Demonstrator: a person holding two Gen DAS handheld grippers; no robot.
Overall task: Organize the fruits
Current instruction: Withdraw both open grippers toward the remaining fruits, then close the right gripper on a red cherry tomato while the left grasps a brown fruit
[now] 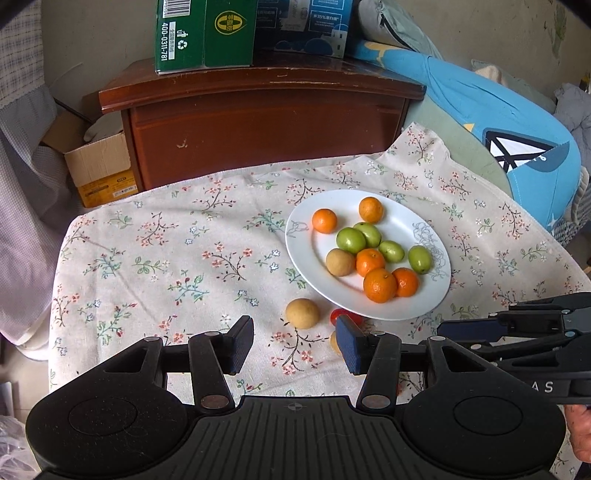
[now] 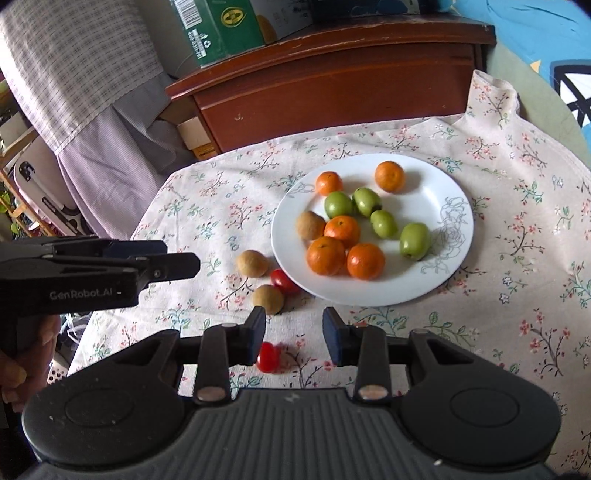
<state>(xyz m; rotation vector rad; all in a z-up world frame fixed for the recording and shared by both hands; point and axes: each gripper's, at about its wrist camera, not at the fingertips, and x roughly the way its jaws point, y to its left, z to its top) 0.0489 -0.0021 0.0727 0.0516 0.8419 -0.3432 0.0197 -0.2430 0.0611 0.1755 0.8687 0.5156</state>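
A white plate (image 1: pixel 402 218) (image 2: pixel 432 184) on the floral cloth holds several oranges, green fruits and one brown fruit (image 1: pixel 340 262). Off the plate lie two brown fruits (image 2: pixel 252 263) (image 2: pixel 268 294) and two cherry tomatoes (image 2: pixel 283 281) (image 2: pixel 268 356). My left gripper (image 1: pixel 295 341) is open and empty, just short of the nearer brown fruit (image 1: pixel 302 313), with a tomato (image 1: pixel 341 315) behind its right finger. My right gripper (image 2: pixel 294 334) is open and empty above the cloth, with one tomato by its left finger.
A dark wooden cabinet (image 1: pixel 266 122) stands behind the table with a green carton (image 1: pixel 203 33) on top. A cardboard box (image 1: pixel 99 166) sits at the left. Blue bedding (image 1: pixel 509 122) lies at the right. The floral tablecloth (image 1: pixel 166 258) covers the table.
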